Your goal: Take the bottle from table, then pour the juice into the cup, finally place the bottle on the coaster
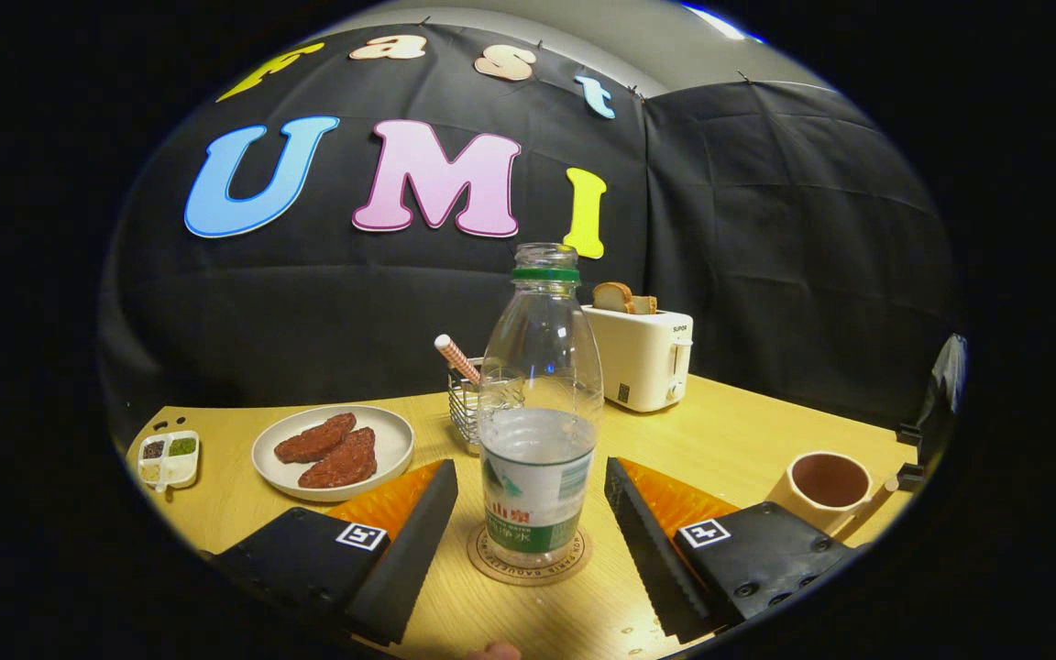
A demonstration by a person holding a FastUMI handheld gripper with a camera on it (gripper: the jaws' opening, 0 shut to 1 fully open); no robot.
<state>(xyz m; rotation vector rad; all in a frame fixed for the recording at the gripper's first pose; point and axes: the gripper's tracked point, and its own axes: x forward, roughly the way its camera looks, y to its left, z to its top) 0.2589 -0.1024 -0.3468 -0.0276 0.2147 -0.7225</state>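
Observation:
A clear plastic bottle (pixel 539 422) with a green neck ring, no cap and a green-white label stands upright on a round cork coaster (pixel 530 557). It holds clear liquid to about half its height. My gripper (pixel 528 541) is open, its two black fingers (pixel 413 550) spread either side of the bottle with a gap on each side, touching nothing. A cream cup (pixel 827 488) with a brown inside sits on the table to the right, beyond the right finger.
A white plate (pixel 331 451) with two brown patties lies to the left. A small white condiment dish (pixel 169 458) is further left. Behind the bottle stand a wire holder (pixel 466 403) with a striped straw and a white toaster (pixel 643 356) with bread.

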